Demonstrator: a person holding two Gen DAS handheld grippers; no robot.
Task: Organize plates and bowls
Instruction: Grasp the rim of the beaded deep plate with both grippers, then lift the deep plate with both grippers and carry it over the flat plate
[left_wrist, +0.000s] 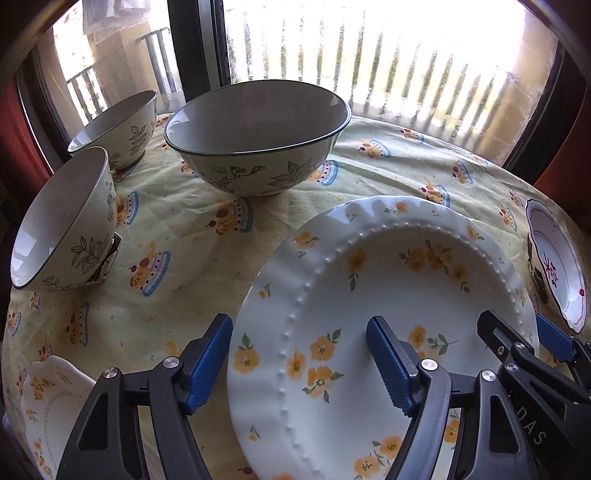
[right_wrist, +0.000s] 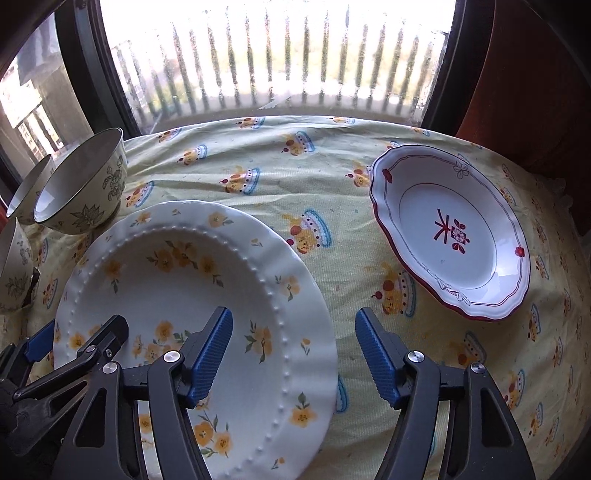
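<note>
**Both grippers straddle the yellow-flowered plate**

My left gripper (left_wrist: 299, 354) has its fingers apart, one blue pad outside the plate's left rim, the other over its well; I see no pad pressing. My right gripper (right_wrist: 293, 349) stands likewise apart across the right rim.

The tablecloth (right_wrist: 295, 177) covers everything. On it, the yellow-flowered plate (left_wrist: 388, 295) lies nearest me, the big bowl (left_wrist: 258, 136) behind it near the window (right_wrist: 280, 55). The red-trimmed plate (right_wrist: 450, 236) lies well apart to the right. Two small bowls (left_wrist: 70, 225) sit at the left.
</note>
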